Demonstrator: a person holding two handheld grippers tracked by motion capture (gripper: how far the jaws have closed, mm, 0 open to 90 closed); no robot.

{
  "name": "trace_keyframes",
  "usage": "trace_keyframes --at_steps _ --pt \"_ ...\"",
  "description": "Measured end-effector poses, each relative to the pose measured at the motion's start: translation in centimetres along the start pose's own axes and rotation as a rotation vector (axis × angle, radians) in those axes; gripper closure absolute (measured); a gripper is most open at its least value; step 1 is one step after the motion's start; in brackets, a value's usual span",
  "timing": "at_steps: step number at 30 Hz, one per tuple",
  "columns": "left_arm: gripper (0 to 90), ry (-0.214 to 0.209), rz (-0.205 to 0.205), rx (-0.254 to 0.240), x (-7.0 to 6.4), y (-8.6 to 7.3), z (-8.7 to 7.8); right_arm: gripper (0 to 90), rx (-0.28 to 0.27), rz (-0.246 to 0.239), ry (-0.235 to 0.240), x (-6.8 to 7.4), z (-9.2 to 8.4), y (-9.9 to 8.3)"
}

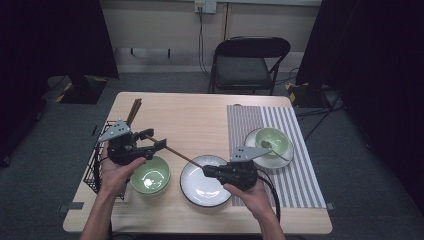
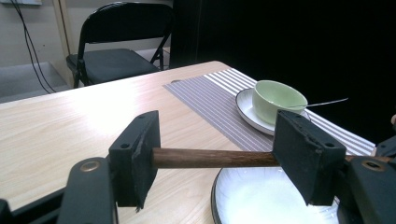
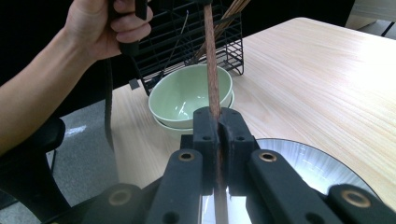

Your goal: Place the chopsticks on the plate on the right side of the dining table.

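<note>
A dark wooden chopstick [image 1: 180, 156] hangs level above the table between my two grippers. My right gripper [image 1: 206, 171] is shut on one end of it, over the white plate [image 1: 192, 197]. In the right gripper view the jaws [image 3: 215, 130] pinch the chopstick [image 3: 210, 60], which runs away towards the other hand. My left gripper [image 1: 153, 140] stands open near the far end. In the left gripper view the chopstick [image 2: 210, 157] crosses the gap from jaw to jaw; its tip meets the left pad [image 2: 140, 161]. I cannot tell if the pads press on it.
A green bowl [image 1: 150, 175] sits left of the plate. A black wire basket [image 1: 97, 165] with more chopsticks [image 1: 133, 111] hangs at the table's left edge. On the striped mat [image 1: 295, 170] stands a green bowl on a saucer [image 1: 272, 141] with a spoon. A black chair [image 1: 247, 62] stands behind.
</note>
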State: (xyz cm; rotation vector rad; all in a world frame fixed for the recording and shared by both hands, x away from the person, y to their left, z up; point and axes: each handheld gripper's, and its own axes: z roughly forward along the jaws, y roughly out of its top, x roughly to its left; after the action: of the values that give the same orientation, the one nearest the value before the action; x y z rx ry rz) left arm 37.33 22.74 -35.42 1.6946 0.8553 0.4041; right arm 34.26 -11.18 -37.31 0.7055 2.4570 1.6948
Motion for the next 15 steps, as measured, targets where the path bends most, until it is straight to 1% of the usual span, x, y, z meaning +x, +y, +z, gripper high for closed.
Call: trace_keyframes --at_steps 2,4,6,7,10,11,12,13,14,15 --pt "31.3 -0.006 -0.007 0.011 -0.08 -0.03 0.18 85.8 -0.001 0.001 0.002 -0.04 -0.24 0.09" --pt "31.0 -0.012 0.002 0.022 -0.13 -0.06 0.31 85.8 0.004 0.003 0.001 -0.04 -0.45 0.13" --pt "30.8 -0.017 0.009 0.029 -0.2 -0.1 0.4 85.9 -0.002 0.009 0.005 -0.13 -0.68 0.11" --pt "30.7 -0.014 0.015 0.034 -0.27 -0.12 0.51 85.9 0.001 0.011 0.005 -0.17 -0.76 0.11" --pt "30.3 -0.011 0.012 0.034 -0.38 -0.12 0.56 85.9 0.004 0.012 0.005 -0.21 -0.88 0.17" --pt "30.2 -0.011 0.022 0.039 -0.36 -0.07 0.49 85.9 0.004 0.012 0.004 -0.22 -0.91 0.18" --pt "30.2 -0.014 0.023 0.042 -0.36 -0.06 0.48 85.9 0.002 0.012 0.006 -0.21 -0.93 0.18" --pt "30.2 -0.009 0.026 0.054 -0.39 -0.09 0.51 85.9 0.003 0.01 0.007 -0.2 -0.95 0.18" --pt "29.7 -0.003 0.043 0.061 -0.43 -0.12 0.56 85.9 0.002 0.008 0.006 -0.2 -0.97 0.21" --pt "29.6 0.007 0.051 0.066 -0.55 -0.16 0.61 86.0 -0.003 0.008 0.009 -0.22 -0.98 0.24"
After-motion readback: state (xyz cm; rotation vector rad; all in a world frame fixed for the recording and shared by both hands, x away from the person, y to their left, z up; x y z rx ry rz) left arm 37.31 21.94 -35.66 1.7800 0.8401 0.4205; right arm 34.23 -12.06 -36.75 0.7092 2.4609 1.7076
